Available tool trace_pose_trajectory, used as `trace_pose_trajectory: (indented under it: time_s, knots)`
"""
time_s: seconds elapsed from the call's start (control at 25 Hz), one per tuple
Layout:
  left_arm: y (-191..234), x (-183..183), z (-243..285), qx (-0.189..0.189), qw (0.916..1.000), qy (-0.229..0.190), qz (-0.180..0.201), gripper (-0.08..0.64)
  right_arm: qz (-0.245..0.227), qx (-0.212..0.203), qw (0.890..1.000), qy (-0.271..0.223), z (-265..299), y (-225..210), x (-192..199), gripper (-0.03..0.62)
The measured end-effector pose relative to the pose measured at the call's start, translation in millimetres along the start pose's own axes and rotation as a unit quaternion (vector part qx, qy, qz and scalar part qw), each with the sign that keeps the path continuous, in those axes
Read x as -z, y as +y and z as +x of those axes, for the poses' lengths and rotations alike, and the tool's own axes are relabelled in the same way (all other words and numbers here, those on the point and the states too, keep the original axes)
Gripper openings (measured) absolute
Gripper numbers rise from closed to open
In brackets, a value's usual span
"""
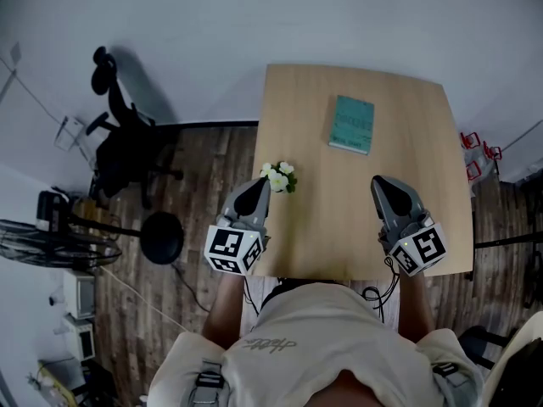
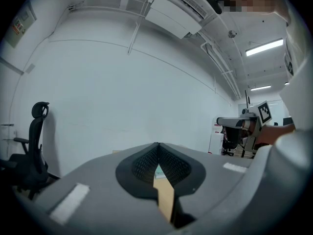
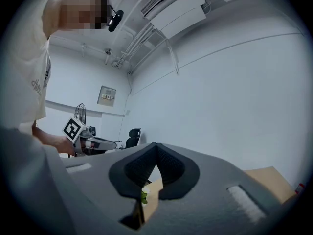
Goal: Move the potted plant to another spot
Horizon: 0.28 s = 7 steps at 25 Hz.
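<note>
Head view: one square light-wood table (image 1: 327, 214) holds one small potted plant with white flowers and green leaves (image 1: 278, 177) and one teal book (image 1: 351, 124). The plant stands near the table's left edge, toward the near side. The book lies well apart from it, farther away and to the right; the print on its cover is too small to read.

There are two grippers. The left gripper (image 1: 259, 185) has its tips just beside the plant, and whether they touch it cannot be told. The right gripper (image 1: 383, 183) is over the table's near right part, clear of both things. Each carries black-and-white square markers with no readable letters.

In the left gripper view the left gripper's jaws meet at their tips with nothing between them. In the right gripper view the right gripper's jaws are likewise pressed together and empty, with green leaves showing below them.

Cursive lettering on the person's beige shirt (image 1: 314, 329) cannot be read. One black office chair (image 1: 127, 142) stands on the floor at the left.
</note>
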<state>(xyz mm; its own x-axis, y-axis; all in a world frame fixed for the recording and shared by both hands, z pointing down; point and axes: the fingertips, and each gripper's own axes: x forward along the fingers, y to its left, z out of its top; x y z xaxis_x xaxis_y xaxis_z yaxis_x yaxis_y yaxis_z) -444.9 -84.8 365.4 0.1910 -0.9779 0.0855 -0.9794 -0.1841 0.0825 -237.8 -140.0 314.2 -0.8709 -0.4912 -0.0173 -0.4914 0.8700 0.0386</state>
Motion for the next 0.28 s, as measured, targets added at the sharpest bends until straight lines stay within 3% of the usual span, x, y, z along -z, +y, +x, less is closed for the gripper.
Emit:
trace_pose_trajectory:
  time_s: [0.28]
  knots:
    - [9.0, 6.8, -0.6, 0.002, 1.0, 0.002, -0.007, 0.017, 0.005, 0.003, 1.0, 0.009, 6.5, 4.1, 9.7, 0.002]
